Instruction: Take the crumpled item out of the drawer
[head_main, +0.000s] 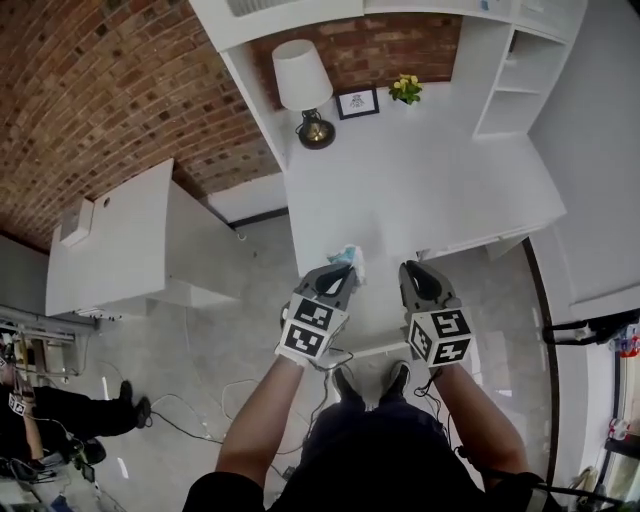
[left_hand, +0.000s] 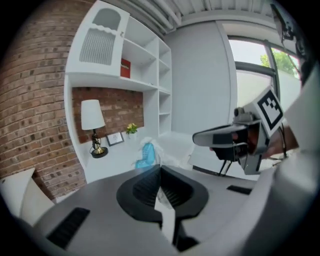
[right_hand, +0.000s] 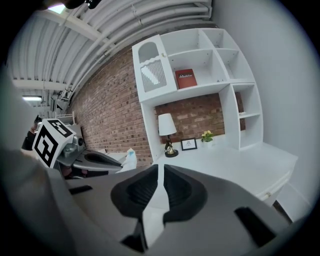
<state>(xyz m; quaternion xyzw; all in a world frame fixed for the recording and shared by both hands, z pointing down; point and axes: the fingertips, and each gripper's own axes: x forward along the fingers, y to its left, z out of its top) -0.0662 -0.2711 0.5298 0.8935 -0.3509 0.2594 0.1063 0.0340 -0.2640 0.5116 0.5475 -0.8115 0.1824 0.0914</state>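
Note:
The crumpled item (head_main: 350, 257), a blue and white wad, sticks out past the tips of my left gripper (head_main: 345, 270), which is shut on it above the white desk's (head_main: 420, 190) front edge. In the left gripper view the crumpled item (left_hand: 147, 154) shows just beyond the closed jaws of the left gripper (left_hand: 160, 168). My right gripper (head_main: 413, 270) hovers beside it to the right, apart from the wad. In the right gripper view the right gripper (right_hand: 161, 168) has a narrow gap between its jaws and nothing in it. A white drawer (head_main: 372, 330) juts out below both grippers.
At the back of the desk stand a lamp (head_main: 303, 85), a small framed picture (head_main: 357, 102) and a pot of yellow flowers (head_main: 405, 89). Open shelves (head_main: 515, 70) rise at the right. A brick wall (head_main: 100, 90) and a low white cabinet (head_main: 120, 240) are at the left.

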